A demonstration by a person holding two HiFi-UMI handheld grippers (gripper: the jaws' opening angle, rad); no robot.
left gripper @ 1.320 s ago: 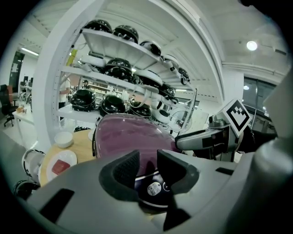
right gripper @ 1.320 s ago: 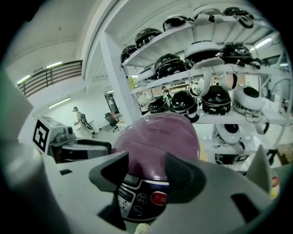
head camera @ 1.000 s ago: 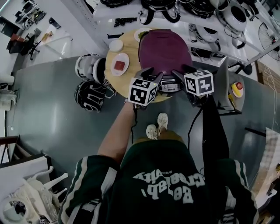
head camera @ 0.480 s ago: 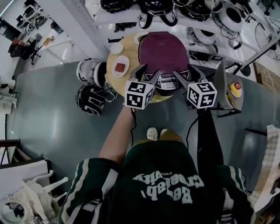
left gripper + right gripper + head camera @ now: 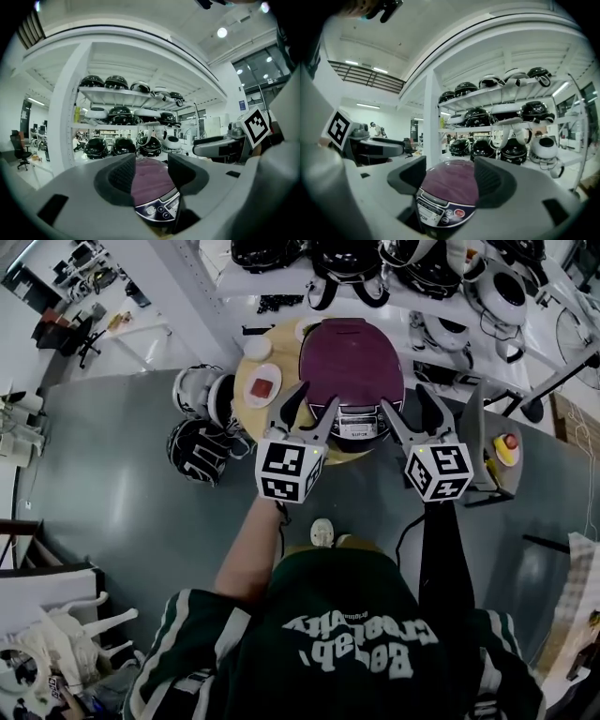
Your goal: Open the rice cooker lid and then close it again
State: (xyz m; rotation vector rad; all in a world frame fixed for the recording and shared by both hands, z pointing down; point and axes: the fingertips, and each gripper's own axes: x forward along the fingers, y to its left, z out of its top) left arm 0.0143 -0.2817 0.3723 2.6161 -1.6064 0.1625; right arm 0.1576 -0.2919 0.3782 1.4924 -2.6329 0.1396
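Nearest the head camera, a green top with pale print [image 5: 361, 643] is seen, cut off by the lower edge. A bare left forearm [image 5: 251, 540] and a dark right sleeve [image 5: 441, 540] are stretched forward. Both hands are hidden under the left marker cube [image 5: 286, 472] and the right marker cube [image 5: 438, 472]. One pale shoe [image 5: 322, 532] is partly covered by the top.

The left tongs [image 5: 317, 395] are released: their jaws have just been opening and are spread wide, and nothing is pressed by the pads. In the left gripper view the cooker's front is only seen through the gap, beyond the pads. The right tongs [image 5: 403, 397] are released likewise, their jaws also just opened, with the cooker framed between them but not touched.

The rice cooker [image 5: 352, 367] is set on the right part of a round wooden bench [image 5: 242, 390], and its purple lid [image 5: 349, 352] is shut down. The control panel [image 5: 359, 427] is turned toward the person; its print cannot be read. The cooker's base and the bench's near edge are covered by the tongs in the head view.

Left of the cooker a white plate [image 5: 263, 383] is laid with something red that cannot be identified, and a small white dish [image 5: 252, 348] is placed behind it. Floor helmets [image 5: 199, 448] are stacked beside the bench. Farthest off, a white shelf [image 5: 281, 282] is lined with shelf helmets [image 5: 342, 259], cut off at the upper edge.
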